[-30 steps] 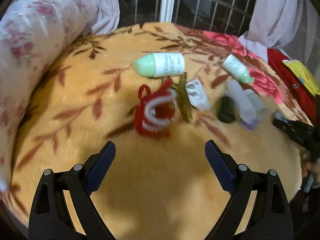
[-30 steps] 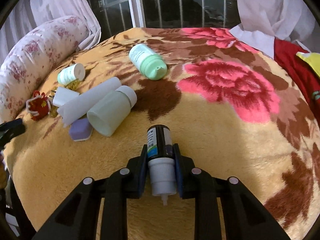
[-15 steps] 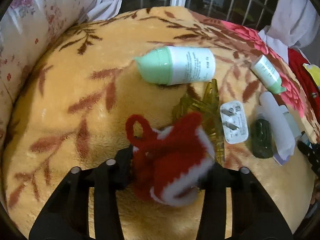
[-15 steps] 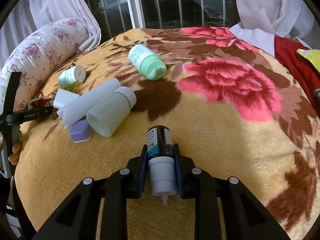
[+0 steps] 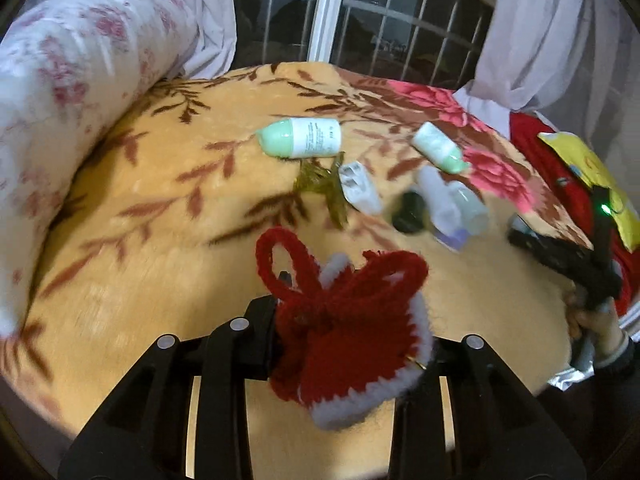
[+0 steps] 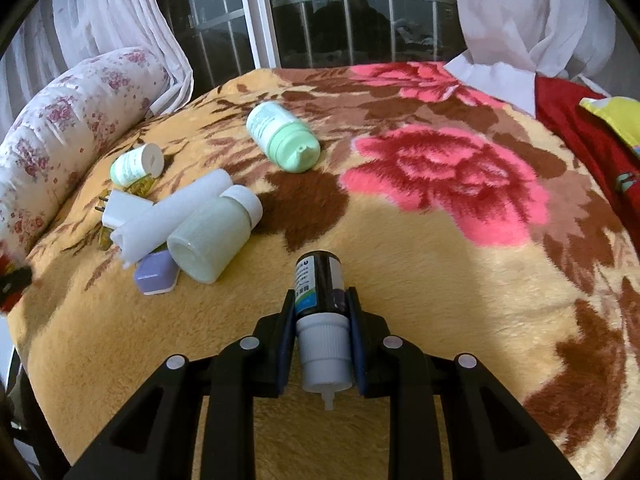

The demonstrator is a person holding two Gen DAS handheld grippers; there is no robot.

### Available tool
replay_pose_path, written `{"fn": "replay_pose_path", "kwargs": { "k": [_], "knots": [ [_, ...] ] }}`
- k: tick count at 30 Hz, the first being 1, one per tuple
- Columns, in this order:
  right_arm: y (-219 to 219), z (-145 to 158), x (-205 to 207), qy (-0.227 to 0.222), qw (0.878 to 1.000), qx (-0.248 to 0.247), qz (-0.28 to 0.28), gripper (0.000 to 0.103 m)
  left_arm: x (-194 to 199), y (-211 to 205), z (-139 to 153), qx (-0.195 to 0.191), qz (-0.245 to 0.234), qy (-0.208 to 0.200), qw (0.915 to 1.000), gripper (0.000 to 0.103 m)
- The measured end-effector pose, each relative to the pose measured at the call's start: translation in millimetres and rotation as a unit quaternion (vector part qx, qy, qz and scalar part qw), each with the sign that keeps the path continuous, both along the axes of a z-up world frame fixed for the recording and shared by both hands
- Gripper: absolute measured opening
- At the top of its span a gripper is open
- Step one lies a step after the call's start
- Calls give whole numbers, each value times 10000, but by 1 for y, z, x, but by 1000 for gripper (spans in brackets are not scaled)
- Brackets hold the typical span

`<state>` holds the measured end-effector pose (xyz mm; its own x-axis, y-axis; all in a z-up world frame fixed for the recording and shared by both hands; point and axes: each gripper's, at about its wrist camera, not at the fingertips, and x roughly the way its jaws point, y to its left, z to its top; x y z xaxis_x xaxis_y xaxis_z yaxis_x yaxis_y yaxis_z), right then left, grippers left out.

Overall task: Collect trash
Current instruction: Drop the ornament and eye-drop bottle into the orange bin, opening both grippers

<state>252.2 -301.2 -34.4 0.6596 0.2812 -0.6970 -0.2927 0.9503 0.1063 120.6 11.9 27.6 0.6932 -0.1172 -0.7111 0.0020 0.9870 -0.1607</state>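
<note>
Left wrist view: my left hand-held gripper (image 5: 344, 336) is clamped on a red knit sock (image 5: 348, 332) with white trim, lifted off the blanket (image 5: 160, 240); its red loop sticks up past the fingers. Frame is motion-blurred. Beyond it on the bed lie a green-capped bottle (image 5: 300, 143), a yellow hair clip (image 5: 322, 184) just below it, a white plug (image 5: 359, 188) touching the clip, a dark bottle (image 5: 409, 212), and a blurred cluster of white tube, pale jar and purple case to the right. A second green bottle (image 5: 439, 148) lies farther right. Floral bolster (image 5: 68, 120) runs along the left edge. The other gripper shows at far right, held in a hand (image 5: 600, 324).

Right wrist view: my right hand-held gripper (image 6: 323, 320) is closed on a dropper bottle (image 6: 320, 312), dark body forward, white cap and nozzle toward the camera, held above the blanket (image 6: 440, 280). Left of it, a white tube (image 6: 176, 212) and a pale jar (image 6: 214, 232) lie side by side touching, with a purple case (image 6: 156, 272) tucked against the jar's base and tube end. The plug (image 6: 120, 208) sits against the tube's far side, the clip partly hidden under it. One green bottle (image 6: 136, 165) lies near the bolster (image 6: 72, 120), another (image 6: 282, 136) well apart toward the middle. Red cloth (image 6: 588, 128) covers the right edge; window bars (image 6: 340, 12) and curtains behind.
</note>
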Motion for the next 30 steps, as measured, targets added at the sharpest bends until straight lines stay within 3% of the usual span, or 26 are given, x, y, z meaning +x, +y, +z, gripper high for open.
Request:
{"fn": "replay_pose_path", "kwargs": {
  "k": [4,8,17,23,30],
  "knots": [
    [0,13,-13,-214,9996,-70,-176,24,-34,-12,5,187,89,-34,9998,30],
    [2,28,-51,-240,9993,236,-189,24,-70,-30,3,380,34,-64,9993,30],
    [33,53,-204,-691,9954,309,584,24,-135,-63,-30,277,-373,244,9986,30],
    [50,17,-274,-274,9965,427,658,24,-152,-67,-70,210,-601,781,9949,30],
    [75,-53,-290,598,9958,294,623,24,-146,-69,-116,36,-751,1652,9834,30]
  ]
}}
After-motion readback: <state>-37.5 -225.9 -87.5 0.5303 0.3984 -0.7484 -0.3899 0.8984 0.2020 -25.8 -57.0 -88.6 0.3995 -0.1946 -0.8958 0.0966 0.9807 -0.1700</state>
